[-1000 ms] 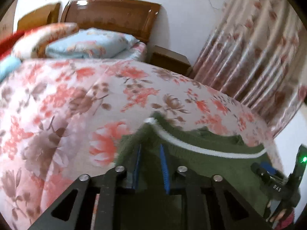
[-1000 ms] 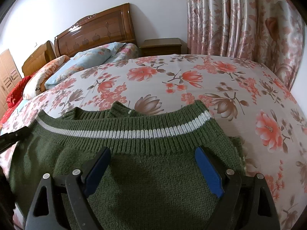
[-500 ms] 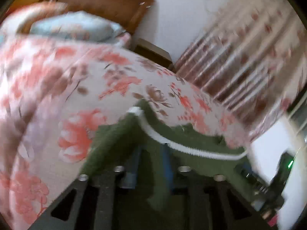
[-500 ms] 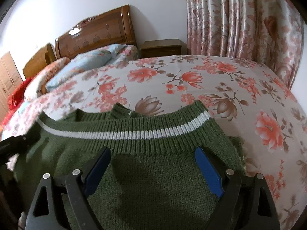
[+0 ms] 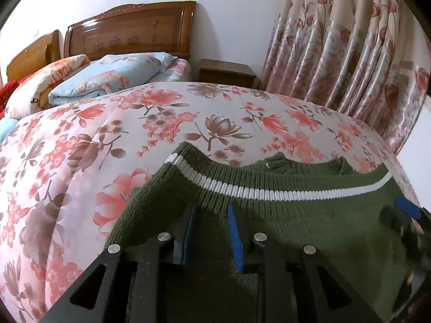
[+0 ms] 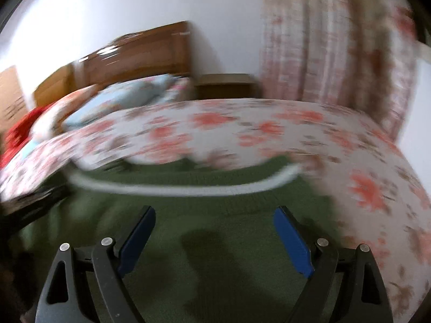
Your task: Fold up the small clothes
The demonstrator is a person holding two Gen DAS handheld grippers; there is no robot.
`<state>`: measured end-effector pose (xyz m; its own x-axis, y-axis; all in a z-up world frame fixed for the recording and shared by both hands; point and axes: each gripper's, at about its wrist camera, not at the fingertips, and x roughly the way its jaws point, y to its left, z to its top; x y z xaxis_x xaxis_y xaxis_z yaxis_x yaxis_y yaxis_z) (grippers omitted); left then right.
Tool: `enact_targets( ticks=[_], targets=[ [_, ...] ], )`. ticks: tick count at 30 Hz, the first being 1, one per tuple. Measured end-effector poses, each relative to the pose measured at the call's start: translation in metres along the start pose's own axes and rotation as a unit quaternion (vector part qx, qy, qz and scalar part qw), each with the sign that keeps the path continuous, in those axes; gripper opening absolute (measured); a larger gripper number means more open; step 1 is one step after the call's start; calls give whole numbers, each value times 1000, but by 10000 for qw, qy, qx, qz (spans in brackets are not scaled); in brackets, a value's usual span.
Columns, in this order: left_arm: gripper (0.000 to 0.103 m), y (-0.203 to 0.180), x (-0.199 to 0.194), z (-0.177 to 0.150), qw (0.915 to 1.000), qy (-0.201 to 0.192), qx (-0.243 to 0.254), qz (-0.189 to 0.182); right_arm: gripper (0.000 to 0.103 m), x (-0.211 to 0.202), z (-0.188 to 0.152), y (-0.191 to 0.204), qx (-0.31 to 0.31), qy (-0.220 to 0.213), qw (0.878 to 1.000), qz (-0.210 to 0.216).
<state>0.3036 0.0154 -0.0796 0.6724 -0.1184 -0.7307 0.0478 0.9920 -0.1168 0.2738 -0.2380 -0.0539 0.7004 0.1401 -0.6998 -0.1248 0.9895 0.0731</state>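
The green sweater (image 5: 296, 215) lies spread on the bed (image 5: 80, 148), near the bed's foot edge and towards the corner on the curtain (image 5: 350, 53) side, its ribbed band with the white stripe (image 5: 269, 192) turned towards the headboard (image 5: 129, 29) end. The sweater's long axis, as that stripe shows it, runs across the bed from one side edge towards the other.

The left tool (image 5: 211, 215) sits at the left end of the ribbed band. Its jaws have just been opening and stand narrow, with a raised fold of knit between the blue pads; whether the pads press on that fold cannot be told for sure, though the cloth still stands up between them. The right tool (image 6: 214, 231) hangs over the middle of the sweater body with its jaws wide apart and nothing between them; that view is blurred, so fine detail is lost.

The sweater lies straight ahead of both tools and under them. The left tool is the nearer to an edge of the sweater, already at the band's left corner, while the right tool is well in from the right corner. By my judgement, a fold would need the right tool to take hold of an edge first.
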Motion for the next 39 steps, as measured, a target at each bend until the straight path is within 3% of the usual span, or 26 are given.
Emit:
enact_targets(
  ticks=[2, 5, 9, 14, 16, 19, 23, 25, 27, 30, 34, 36, 37, 39],
  targets=[
    [24, -1, -1, 1, 10000, 0, 4, 7, 103, 5, -5, 30, -551, 229, 9978, 287],
    [24, 0, -2, 0, 10000, -2, -38, -46, 103, 13, -14, 55, -1161, 451, 9920, 215],
    [24, 0, -2, 0, 10000, -3, -46, -58, 103, 9, -16, 19, -624, 550, 9957, 407],
    [24, 2, -2, 0, 9999, -11, -93, -101, 103, -11, -30, -44, -94, 297, 9990, -321],
    [24, 1, -2, 0, 9999, -10, -87, -97, 103, -15, -31, -58, 127, 281, 9989, -363],
    [24, 2, -2, 0, 9999, -9, -103, -111, 103, -19, -27, -40, -105, 349, 9970, -686],
    [24, 2, -2, 0, 9999, -9, -104, -119, 103, -29, -28, 24, -911, 163, 9956, 123],
    [24, 3, -2, 0, 9998, -8, -129, -157, 103, -24, -37, 52, -1505, 266, 9881, 175],
    [24, 4, -2, 0, 9997, -9, -151, -190, 103, -20, -46, 55, -1695, 280, 9850, 158],
    [24, 6, -1, 0, 9995, -10, -194, -251, 103, -22, -46, 13, -1018, 368, 9931, 448],
    [24, 7, -1, 1, 9993, -16, -224, -282, 103, -39, -53, -32, -738, 296, 9968, -27],
    [24, 7, -1, 1, 9994, -16, -223, -280, 103, -44, -55, -41, -627, 314, 9961, -527],
    [24, 7, -2, 1, 9994, -18, -223, -275, 103, -47, -57, -43, -541, 282, 9963, -603],
    [24, 7, -1, 1, 9994, -15, -213, -275, 103, -59, -59, -40, -345, 33, 9989, -326]
  ],
)
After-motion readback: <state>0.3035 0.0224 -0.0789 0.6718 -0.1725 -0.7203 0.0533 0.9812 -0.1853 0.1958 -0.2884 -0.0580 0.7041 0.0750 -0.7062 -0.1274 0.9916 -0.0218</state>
